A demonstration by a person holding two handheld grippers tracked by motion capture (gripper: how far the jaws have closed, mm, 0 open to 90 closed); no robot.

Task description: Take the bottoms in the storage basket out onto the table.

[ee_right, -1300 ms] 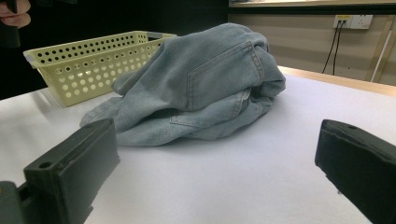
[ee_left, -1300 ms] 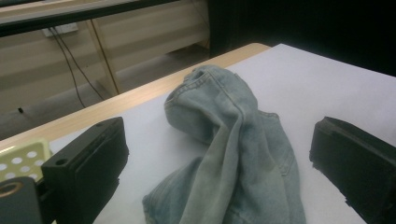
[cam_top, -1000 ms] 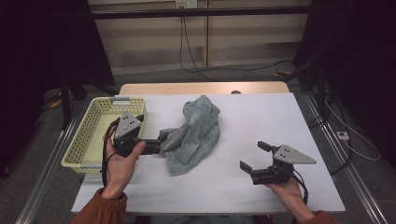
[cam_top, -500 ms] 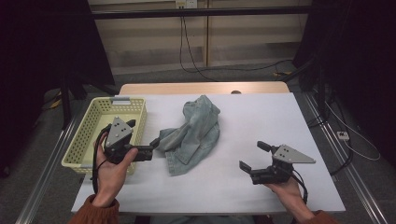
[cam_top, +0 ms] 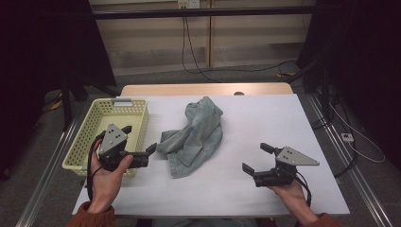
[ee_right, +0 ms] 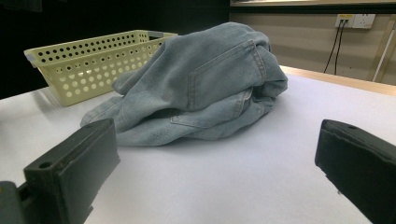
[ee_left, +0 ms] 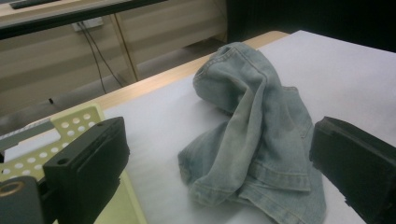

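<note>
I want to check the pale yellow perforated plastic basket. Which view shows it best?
The high view: the pale yellow perforated plastic basket shows whole, from above. The right gripper view shows its side wall behind the jeans; the left gripper view catches a corner.

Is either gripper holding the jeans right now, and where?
Nothing held: left gripper and right gripper are both open, apart from the jeans.

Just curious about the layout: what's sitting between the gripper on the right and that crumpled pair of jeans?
Nothing: in the high view, only bare white table separates the right gripper from the jeans.
</note>
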